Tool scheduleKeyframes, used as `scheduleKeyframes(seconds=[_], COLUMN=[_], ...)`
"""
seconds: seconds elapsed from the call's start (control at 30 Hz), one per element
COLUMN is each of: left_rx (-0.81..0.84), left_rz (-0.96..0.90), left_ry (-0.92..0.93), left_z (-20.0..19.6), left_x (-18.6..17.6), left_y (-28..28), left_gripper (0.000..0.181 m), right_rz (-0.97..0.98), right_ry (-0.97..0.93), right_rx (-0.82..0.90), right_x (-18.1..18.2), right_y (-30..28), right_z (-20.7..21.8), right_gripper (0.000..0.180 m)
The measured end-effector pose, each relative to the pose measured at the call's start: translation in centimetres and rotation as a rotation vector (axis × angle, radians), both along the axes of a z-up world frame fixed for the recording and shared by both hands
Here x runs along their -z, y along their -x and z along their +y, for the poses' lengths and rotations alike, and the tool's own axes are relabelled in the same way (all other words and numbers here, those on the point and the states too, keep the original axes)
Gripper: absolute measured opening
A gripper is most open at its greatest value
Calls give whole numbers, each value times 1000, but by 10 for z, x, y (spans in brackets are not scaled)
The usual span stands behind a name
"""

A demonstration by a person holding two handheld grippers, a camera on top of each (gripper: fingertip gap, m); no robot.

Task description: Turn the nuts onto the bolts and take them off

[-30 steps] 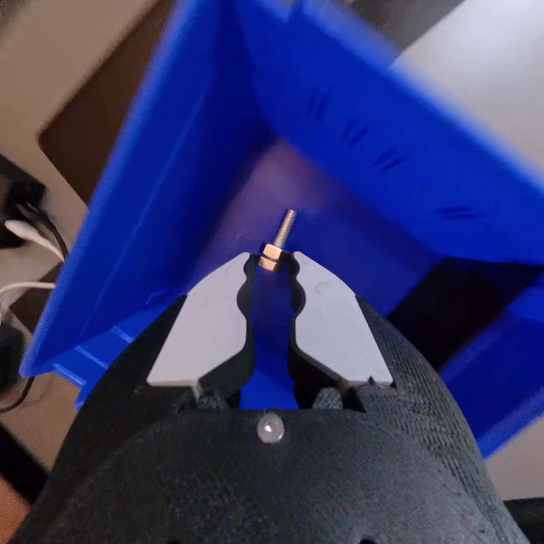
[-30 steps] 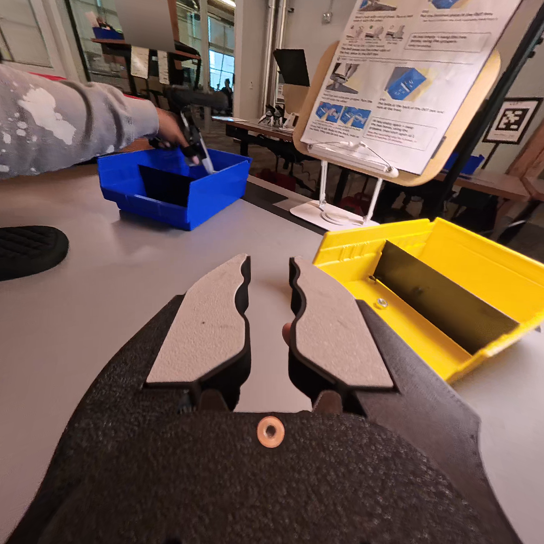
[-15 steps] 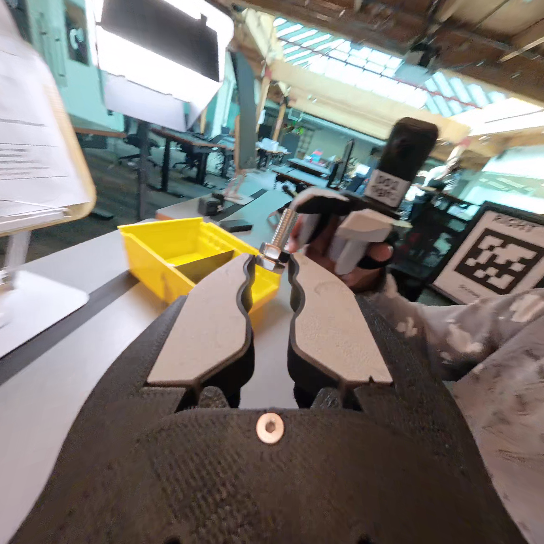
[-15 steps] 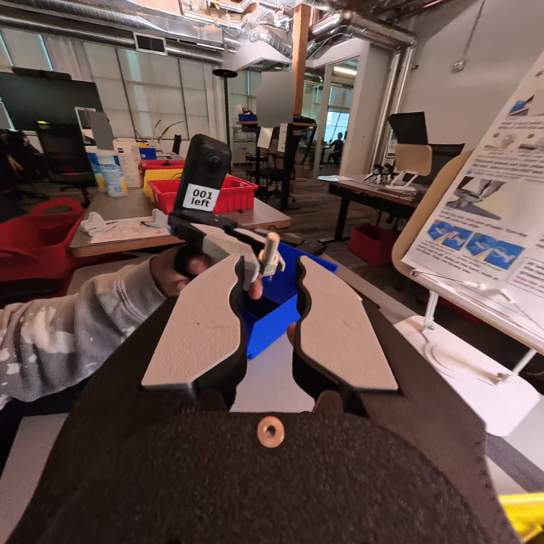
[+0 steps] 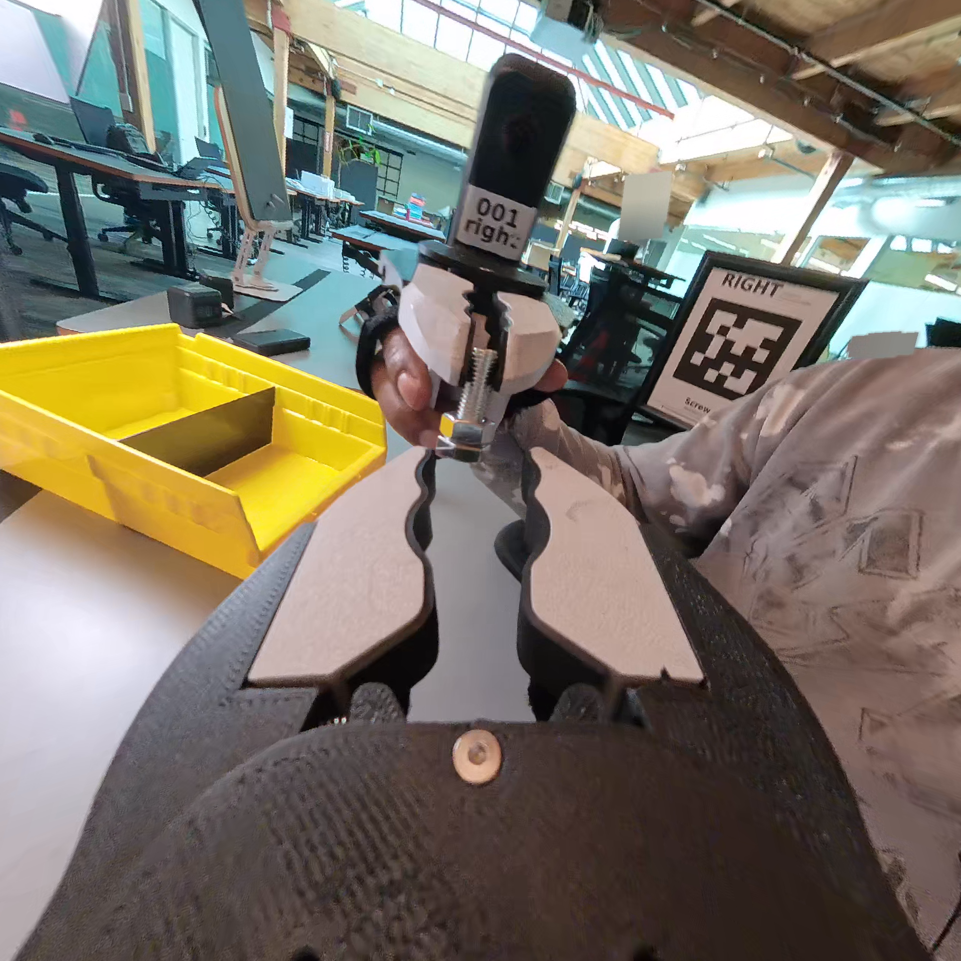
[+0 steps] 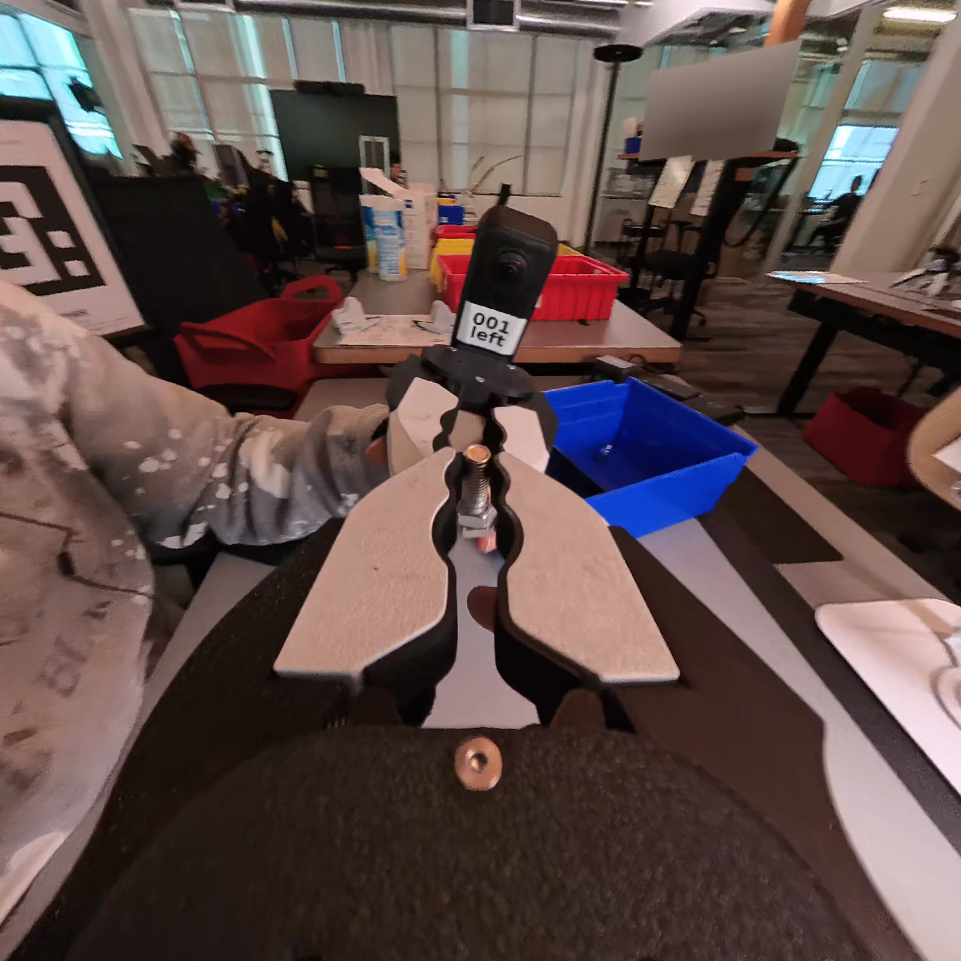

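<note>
R jaws on bolt (image 6: 476, 486) nr bin (image 6: 676, 502)

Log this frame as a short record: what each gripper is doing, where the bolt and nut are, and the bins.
right gripper: shut on the bolt's threaded shaft
left gripper: open, tips just short of the nut, not clamping it
bolt: held in the air between the two grippers, roughly upright
nut: threaded on at the bolt's lower end
yellow bin: on the table, black divider inside
blue bin: on the table behind the left gripper
</note>
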State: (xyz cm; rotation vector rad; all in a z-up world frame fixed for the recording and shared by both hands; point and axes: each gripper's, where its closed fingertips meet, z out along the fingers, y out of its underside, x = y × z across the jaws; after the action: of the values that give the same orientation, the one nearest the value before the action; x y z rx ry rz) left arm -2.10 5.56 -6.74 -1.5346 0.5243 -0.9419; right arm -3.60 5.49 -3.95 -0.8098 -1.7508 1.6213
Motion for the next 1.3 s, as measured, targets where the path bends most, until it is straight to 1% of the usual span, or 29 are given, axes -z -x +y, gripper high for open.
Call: scheduleKeyframes(seconds=[0.07, 0.13, 0.3, 0.47, 0.97, 1.2, 1.3], left_rx=[8, 52, 116, 140, 114, 63, -39], left_rz=[26, 13, -21, -34, -80, -97, -122], left_ry=[-17, -10, 4, 3, -65, -134, -173], left_z=[-1, -5, -10, -12, -11, -7, 4], left_x=[2, 3, 4, 3, -7, -10, -12], left_y=[-5, -11, -21, -27, -25, -27, -22], left_gripper=[33, 31, 28, 19, 19, 18, 18], right_rz=[0, 13, 27, 22, 46, 45, 56], right_ry=[37, 67, 113, 109, 146, 161, 154], right_rx=[-86, -155, -235, -230, -223, -209, -101], right_x=[1, 0, -3, -1, -9, -13, -16], right_y=[-8, -14, -19, -18, -20, -20, -10], right_z=[-4, -10, -20, -22, -18, -15, -7], right_gripper=[9, 9, 9, 9, 9, 9, 10])
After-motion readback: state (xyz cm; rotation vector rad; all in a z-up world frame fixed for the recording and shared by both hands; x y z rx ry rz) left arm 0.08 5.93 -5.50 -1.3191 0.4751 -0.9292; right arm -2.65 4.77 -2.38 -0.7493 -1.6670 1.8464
